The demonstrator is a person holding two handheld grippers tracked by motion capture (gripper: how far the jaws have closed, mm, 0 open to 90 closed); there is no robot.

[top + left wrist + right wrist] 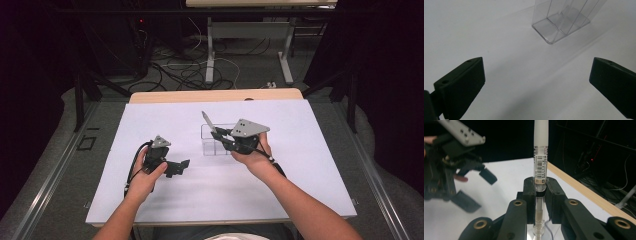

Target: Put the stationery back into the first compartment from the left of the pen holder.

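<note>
The right gripper (223, 134) pinches a white marker pen (540, 157) upright above the clear divided organizer (212, 141), which needs steady vertical lowering, while the left gripper (181, 167), spread and empty, waits at eight o'clock.

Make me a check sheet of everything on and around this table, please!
Surface: white sheet covering a wooden table.
Job's things: clear plastic holder with dividers, standing on the sheet; white pen with a barcode label.
Clutter: nothing seen.
Grippers: right gripper shut on the pen, held over the holder in the high view; left gripper open, holding nothing, pointed at the holder.
Cables: a black cable trails from the left gripper; loose wires lie on the floor beyond the table.
Surroundings: dark curtains, grey floor, another table's legs behind.
</note>
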